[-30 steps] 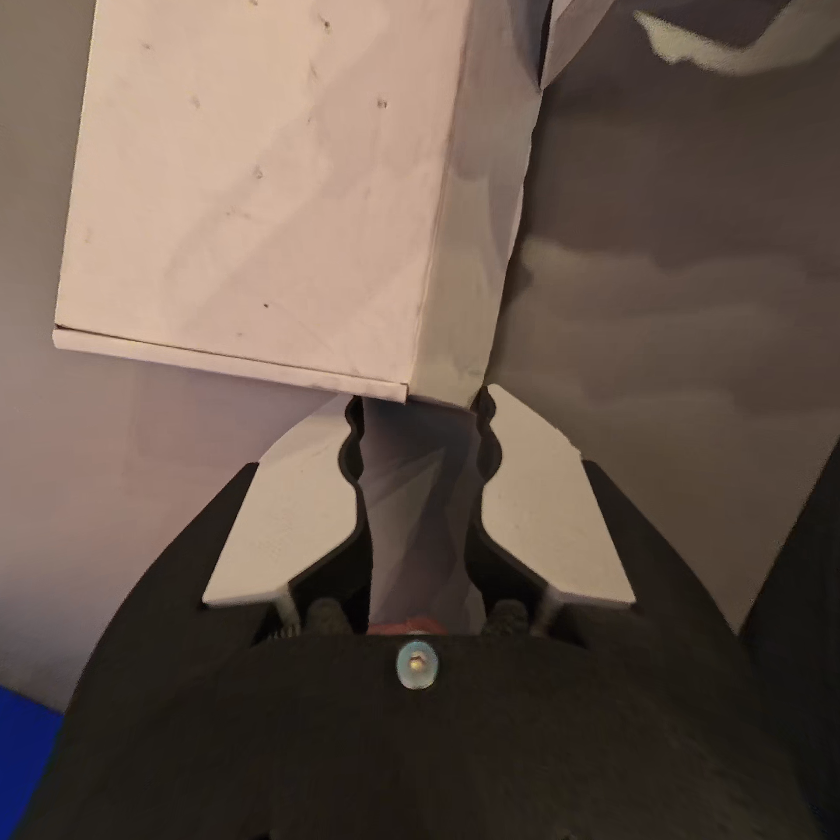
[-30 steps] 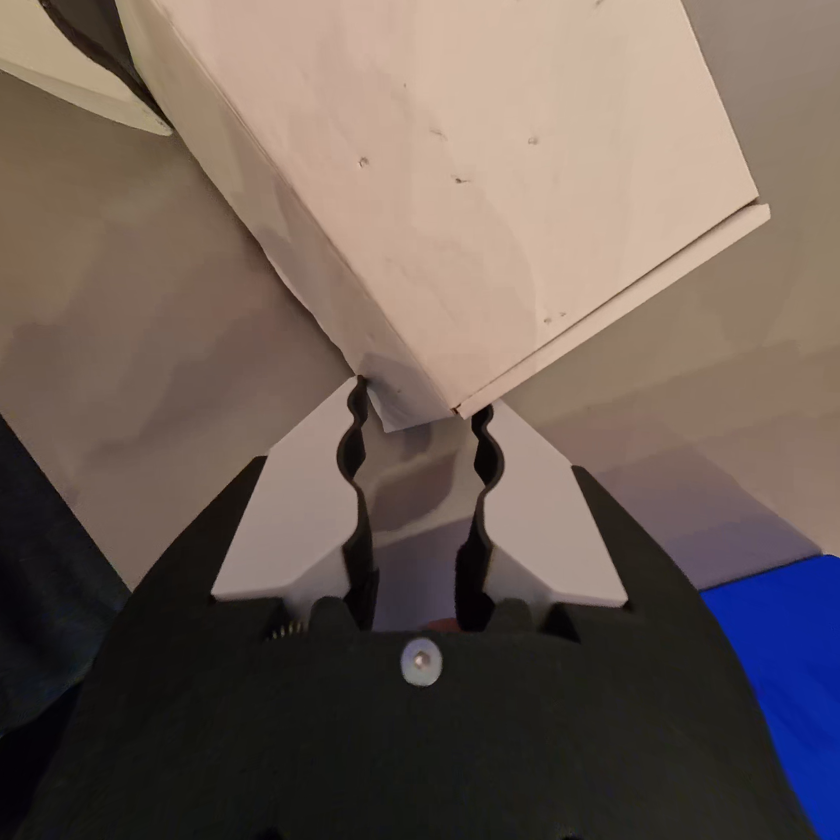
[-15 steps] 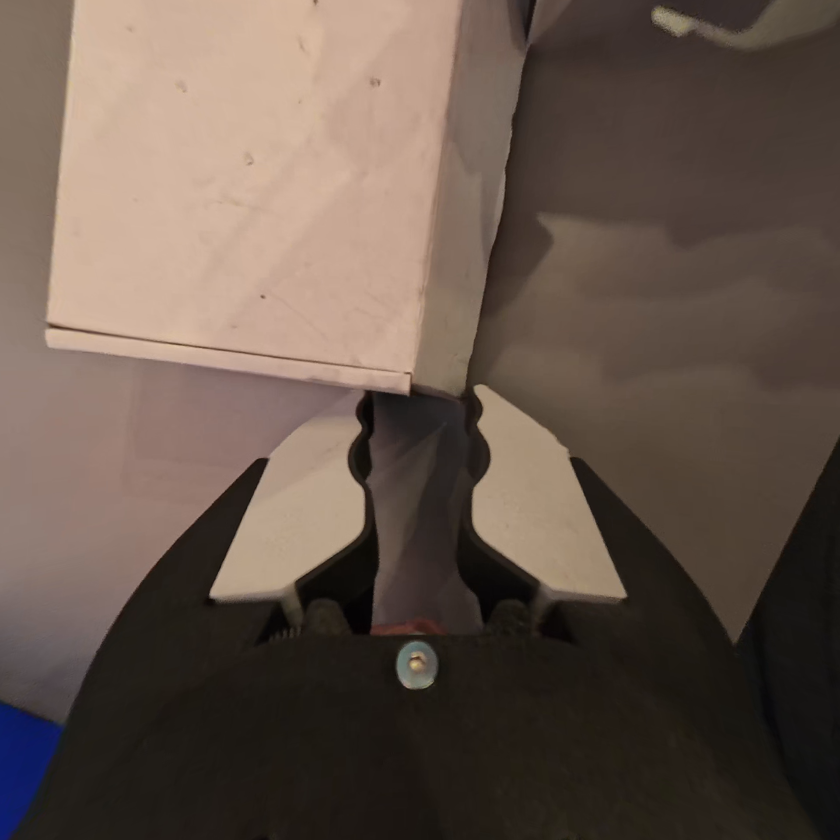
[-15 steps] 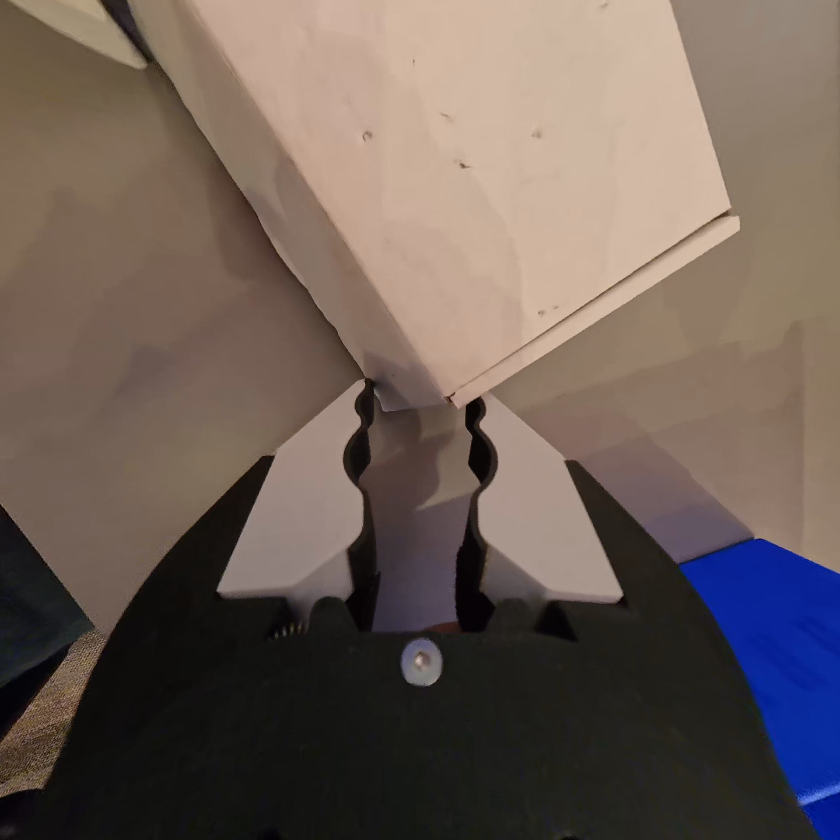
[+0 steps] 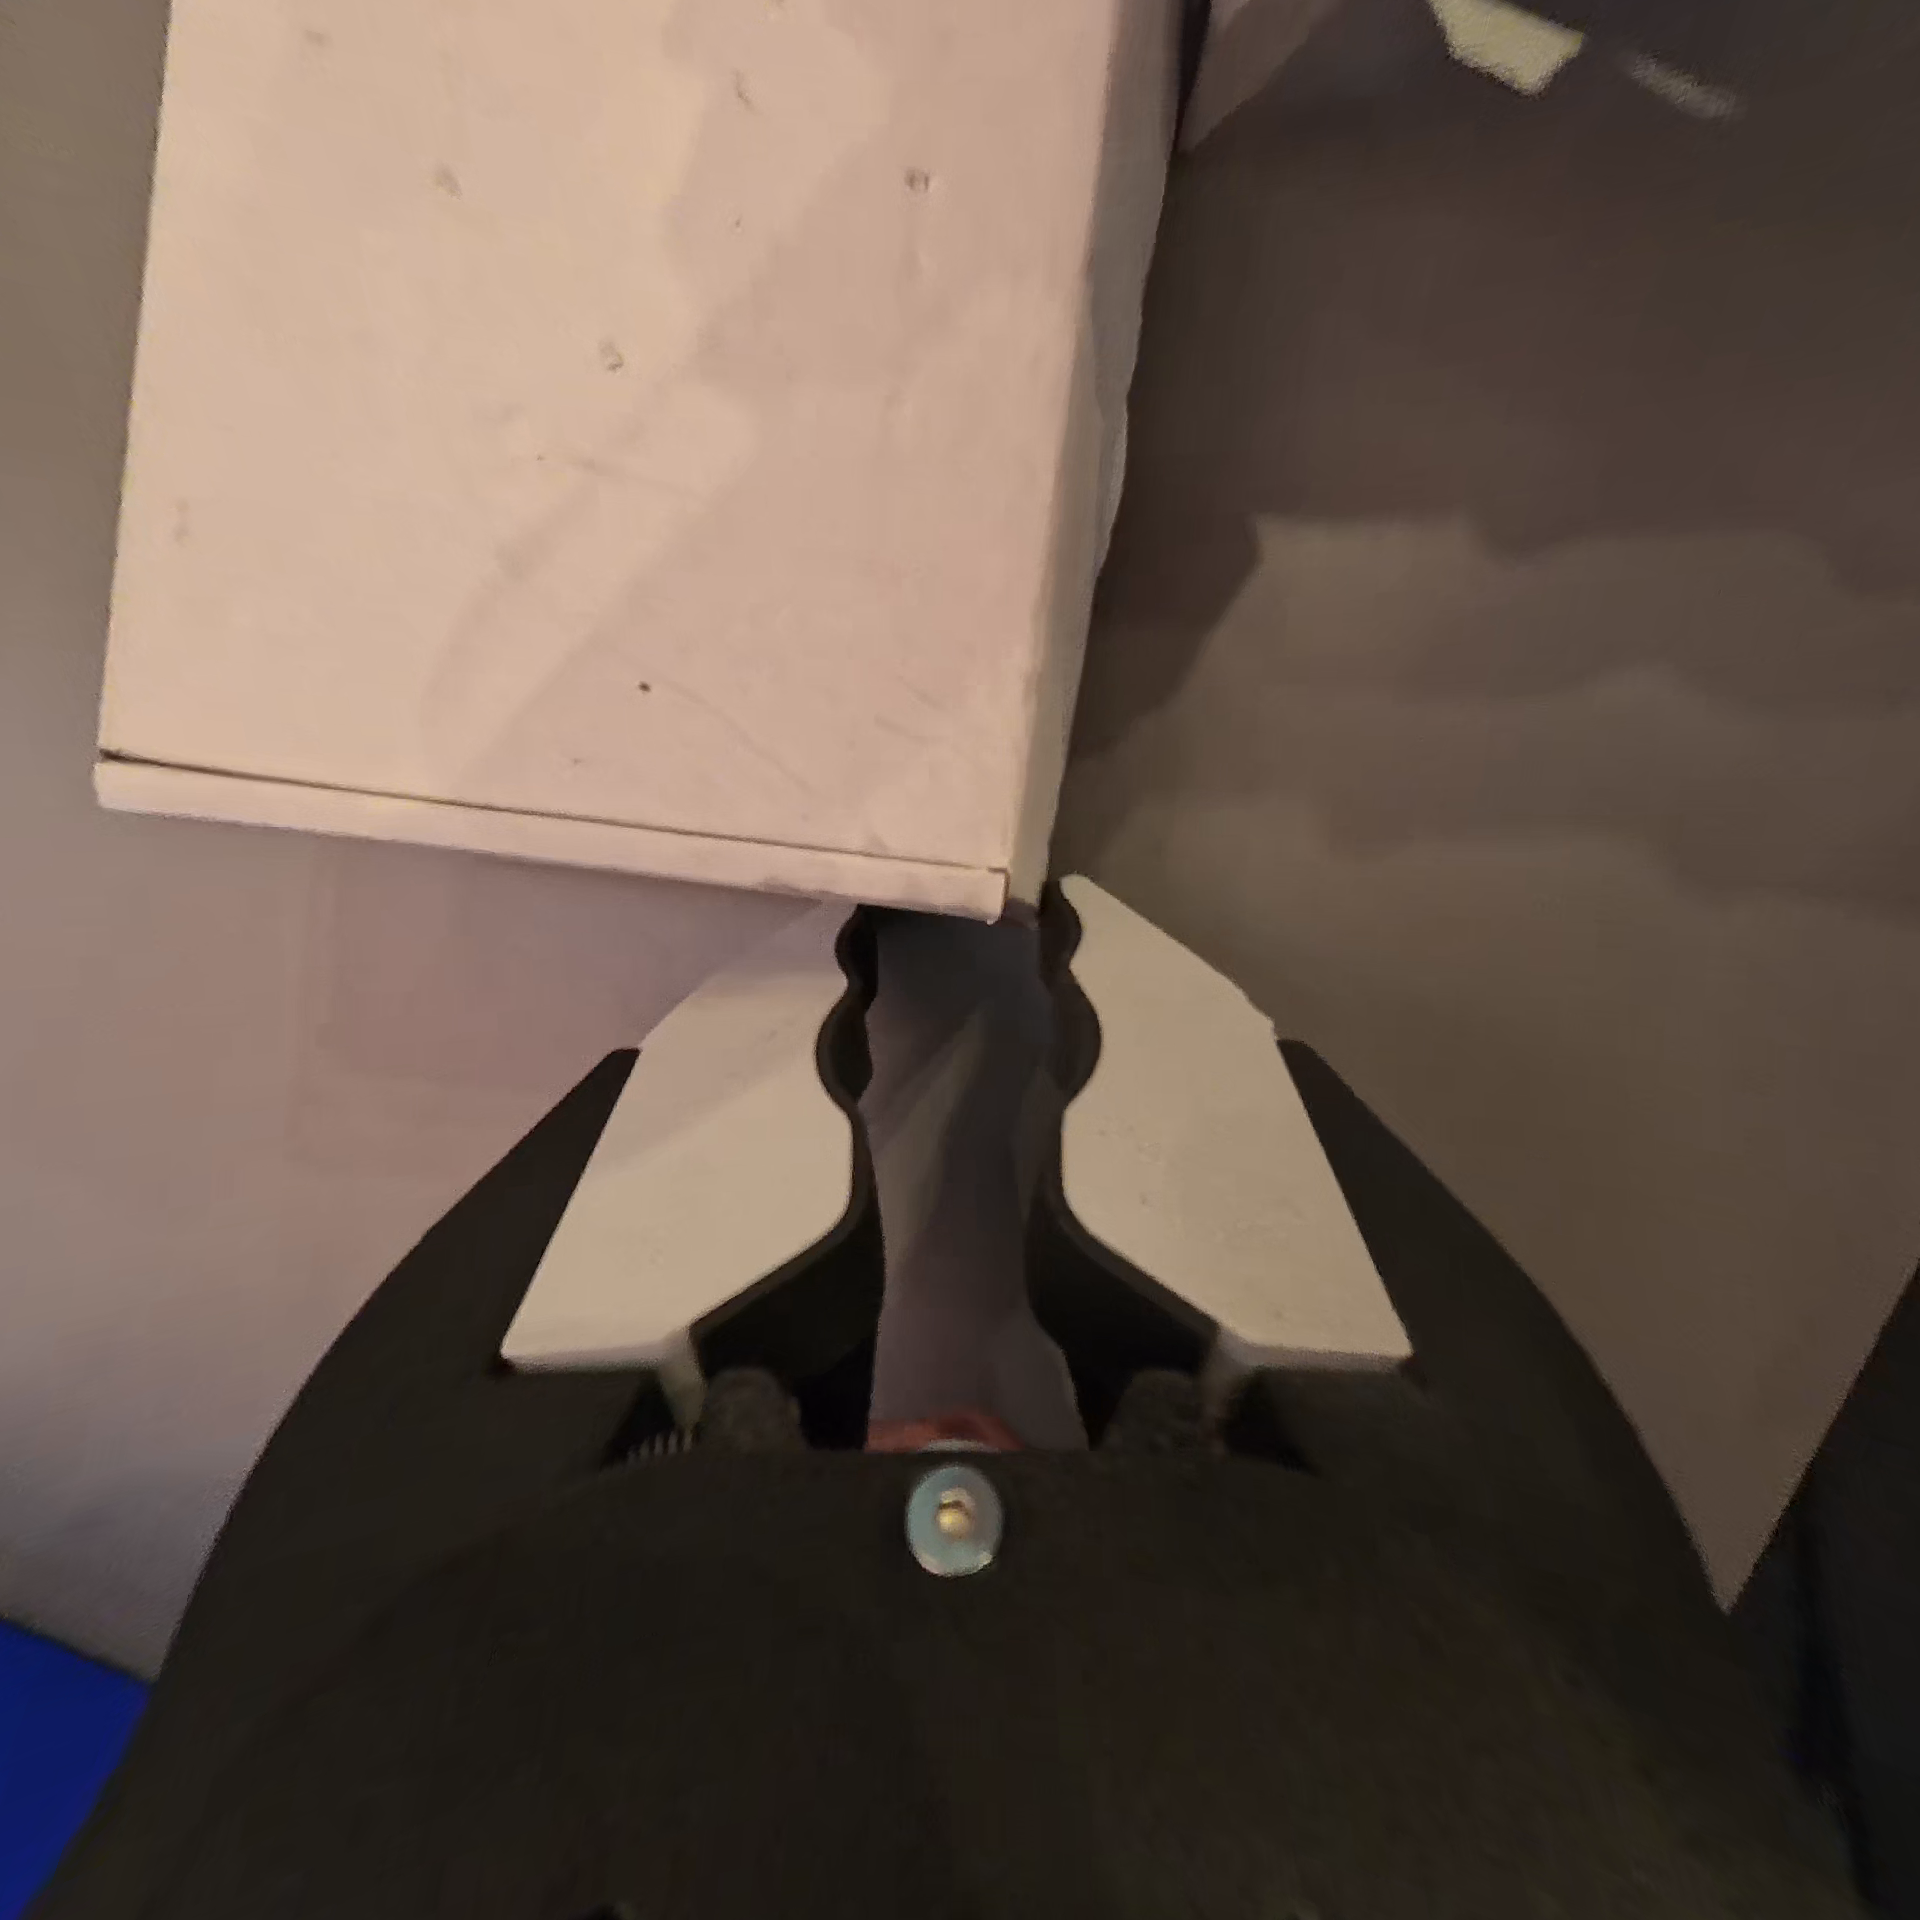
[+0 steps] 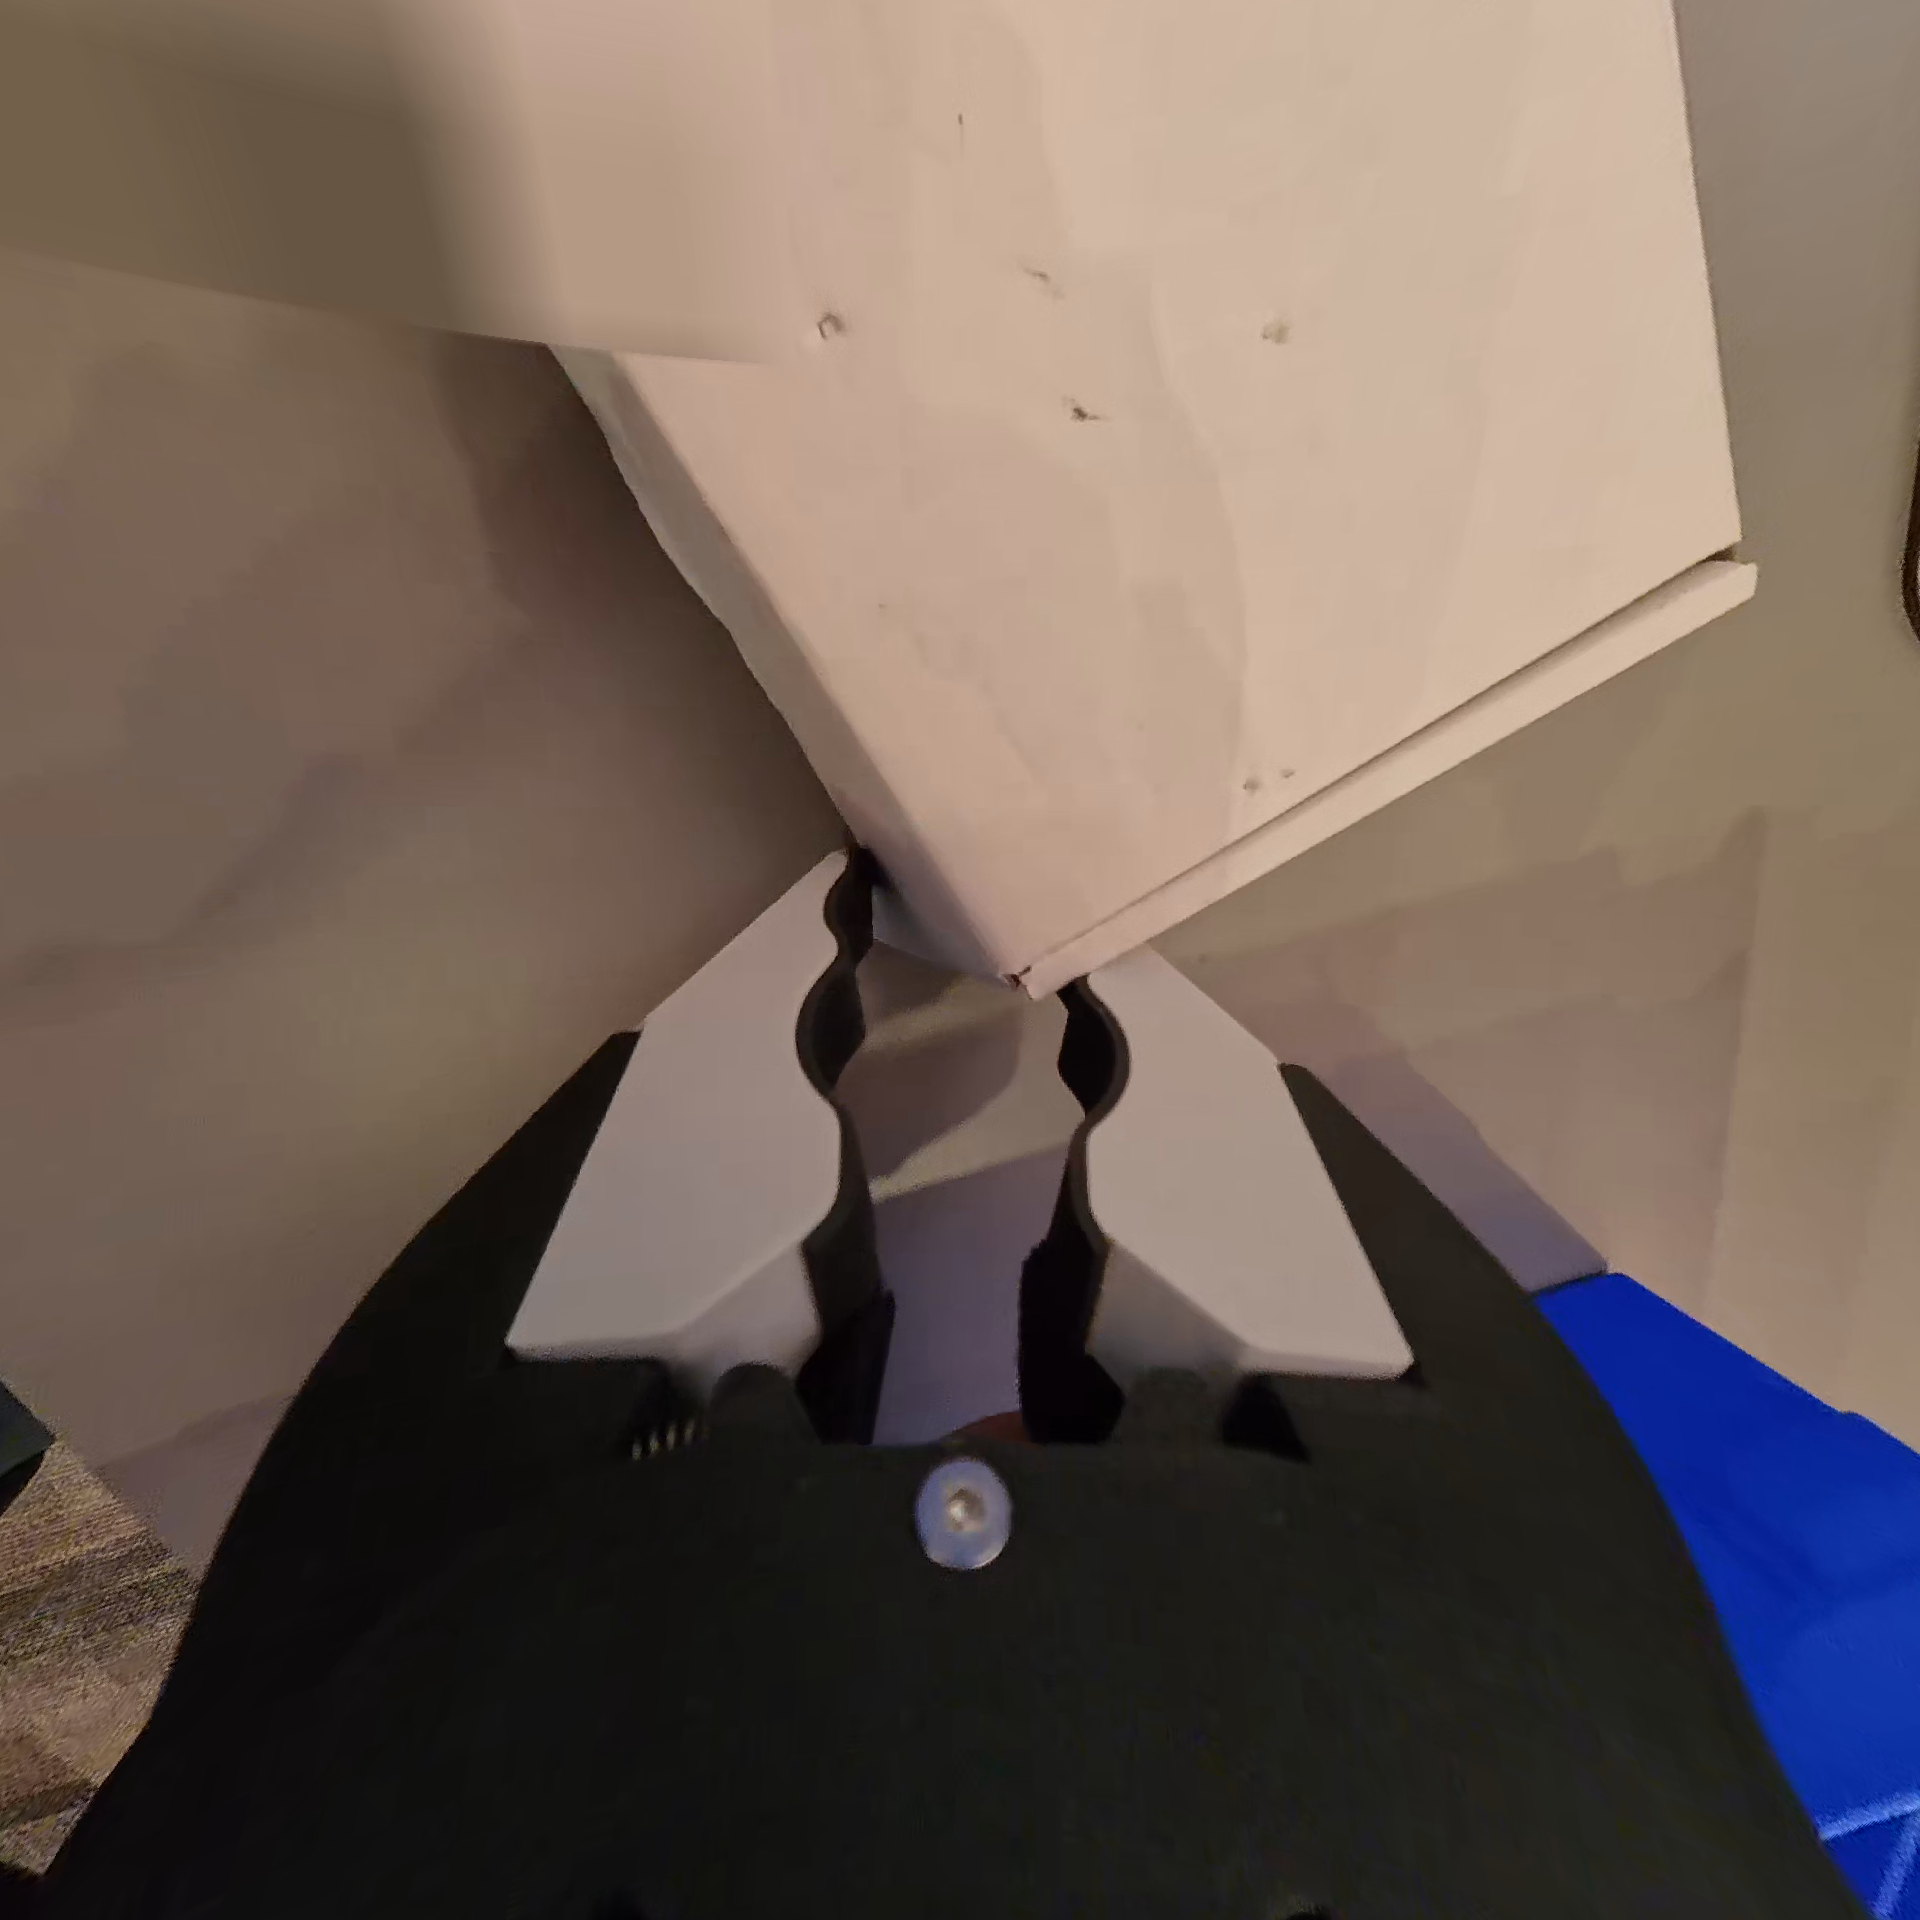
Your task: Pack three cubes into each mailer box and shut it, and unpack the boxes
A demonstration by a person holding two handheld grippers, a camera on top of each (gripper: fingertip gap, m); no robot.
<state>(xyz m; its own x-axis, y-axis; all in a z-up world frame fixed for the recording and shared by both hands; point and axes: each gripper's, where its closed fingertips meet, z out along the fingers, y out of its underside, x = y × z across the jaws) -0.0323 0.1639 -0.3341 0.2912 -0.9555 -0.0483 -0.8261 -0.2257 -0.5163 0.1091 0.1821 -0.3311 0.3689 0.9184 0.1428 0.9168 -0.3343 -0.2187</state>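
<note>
The white cardboard mailer box [image 5: 582,436] lies shut on the pale grey bench [image 5: 1558,831], its lid flat and its front lip showing as a thin edge along the near side. The left claw [image 5: 951,925] has its jaws parted by a narrow gap, its tips at the box's near right corner; whether they pinch anything there I cannot tell. The right claw [image 6: 961,935] is likewise parted, its tips either side of the same box's [image 6: 1195,468] other near corner, gripping nothing that I can see. A blue object [image 6: 1766,1507] sits at the near right.

No cubes show. This looks like the step at the lid's front edge: pressing it home or starting to open it. The next move calls for both claws to act on the front lip together, evenly, so the light box does not slide or twist.
</note>
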